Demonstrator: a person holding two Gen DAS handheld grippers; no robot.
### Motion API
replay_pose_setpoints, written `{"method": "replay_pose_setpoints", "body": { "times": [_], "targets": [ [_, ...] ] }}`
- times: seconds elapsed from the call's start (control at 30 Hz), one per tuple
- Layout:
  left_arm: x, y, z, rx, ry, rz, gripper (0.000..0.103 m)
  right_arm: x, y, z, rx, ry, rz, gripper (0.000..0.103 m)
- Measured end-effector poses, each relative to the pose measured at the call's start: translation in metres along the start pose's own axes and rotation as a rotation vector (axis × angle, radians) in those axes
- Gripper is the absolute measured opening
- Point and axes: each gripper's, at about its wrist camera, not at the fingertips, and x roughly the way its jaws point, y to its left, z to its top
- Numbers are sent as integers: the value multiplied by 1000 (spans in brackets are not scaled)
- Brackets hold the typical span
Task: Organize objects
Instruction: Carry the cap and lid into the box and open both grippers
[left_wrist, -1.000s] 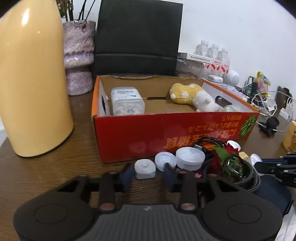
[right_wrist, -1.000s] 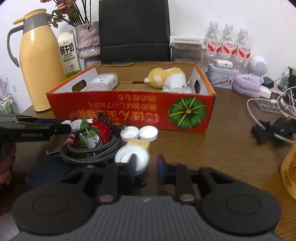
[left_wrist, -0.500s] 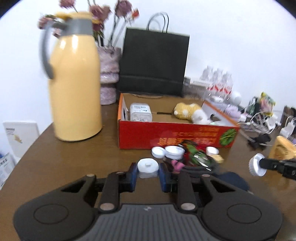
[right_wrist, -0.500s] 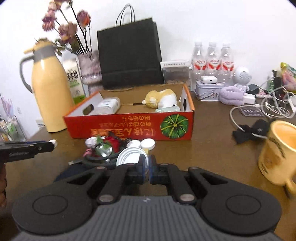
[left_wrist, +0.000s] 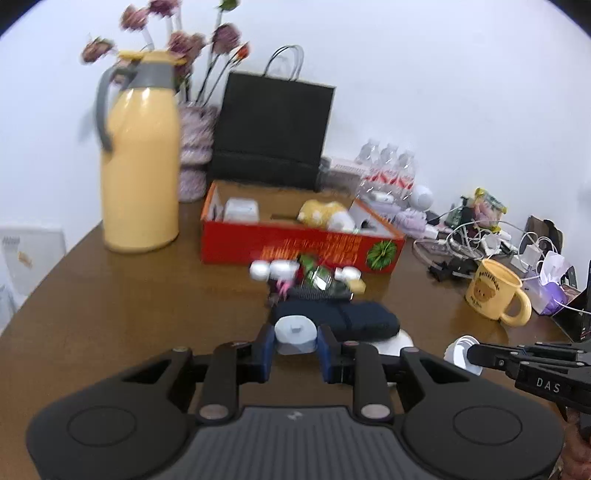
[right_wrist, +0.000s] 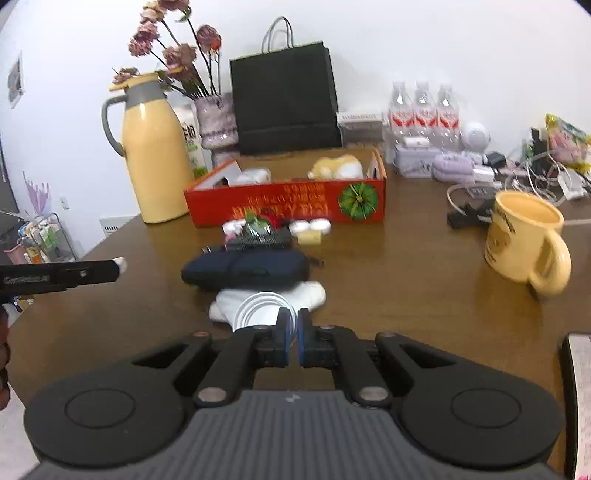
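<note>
My left gripper (left_wrist: 295, 341) is shut on a small white cap (left_wrist: 295, 330), held above the brown table. The right gripper (right_wrist: 293, 326) is shut on the rim of a round white lid (right_wrist: 258, 310), which stands on edge between its pads. In the left wrist view that lid (left_wrist: 458, 350) shows at the tip of the right gripper (left_wrist: 471, 354). Further back stands the open red cardboard box (left_wrist: 280, 249) with a yellow plush toy (left_wrist: 321, 214) and a white container (left_wrist: 240, 210) inside. Loose white caps (right_wrist: 310, 226), a coiled cable (right_wrist: 258, 240) and a dark pouch (right_wrist: 243, 267) lie in front of it.
A yellow thermos jug (left_wrist: 140, 184) stands left of the box, and a yellow mug (right_wrist: 524, 236) to the right. Behind are a black paper bag (right_wrist: 284, 99), a flower vase (right_wrist: 216, 122), water bottles (right_wrist: 423, 107) and tangled white cables (left_wrist: 476, 240). A white cloth (right_wrist: 312, 291) lies by the pouch.
Both grippers pulled back from the pile and rose. The right one closed on the round white lid and lifted it; the left one carried off the small white cap.
</note>
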Motion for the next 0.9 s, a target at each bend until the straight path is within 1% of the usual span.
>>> {"method": "replay_pose_setpoints", "body": {
  "times": [0.07, 0.13, 0.2, 0.23, 0.3, 0.37, 0.4, 0.43, 0.5, 0.53, 0.6, 0.63, 0.67, 0.73, 0.77, 0.8, 0.9],
  "targets": [
    [17, -5, 19, 86, -12, -26, 23, 3, 1, 12, -24, -15, 10, 5],
    [38, -7, 47, 144, -26, -66, 23, 12, -4, 38, -45, -53, 28, 5],
    [69, -8, 85, 187, -40, -97, 23, 28, -9, 77, -80, -98, 48, 5],
    [89, -8, 104, 199, -42, -104, 23, 44, -12, 103, -100, -110, 52, 5],
    [141, -7, 142, 217, 9, -115, 23, 80, -15, 148, -123, -107, 59, 5],
    [198, 0, 168, 196, 46, -77, 23, 134, -19, 195, -113, -58, 69, 5],
    [228, 6, 176, 179, 68, -74, 23, 168, -21, 216, -99, -20, 64, 5],
    [257, 10, 183, 173, 99, -69, 23, 197, -24, 229, -88, 20, 61, 5],
    [307, 18, 187, 127, 158, 6, 23, 267, -31, 255, -47, 120, 49, 5],
    [328, 20, 189, 127, 189, 26, 23, 293, -37, 261, -28, 159, 42, 5],
    [359, 30, 191, 91, 220, 79, 23, 346, -49, 268, 40, 239, 46, 5],
    [369, 33, 192, 88, 240, 102, 25, 363, -53, 266, 67, 266, 46, 5],
    [375, 38, 194, 81, 257, 106, 27, 381, -55, 266, 84, 293, 41, 8],
    [377, 45, 197, 65, 259, 72, 42, 396, -55, 263, 102, 293, 23, 17],
    [377, 47, 199, 56, 251, 65, 44, 398, -55, 262, 102, 290, 18, 29],
    [371, 49, 200, 45, 236, 58, 45, 396, -55, 261, 102, 274, 16, 37],
    [353, 52, 205, 35, 210, 75, 45, 382, -53, 259, 75, 236, 20, 37]
  ]
}}
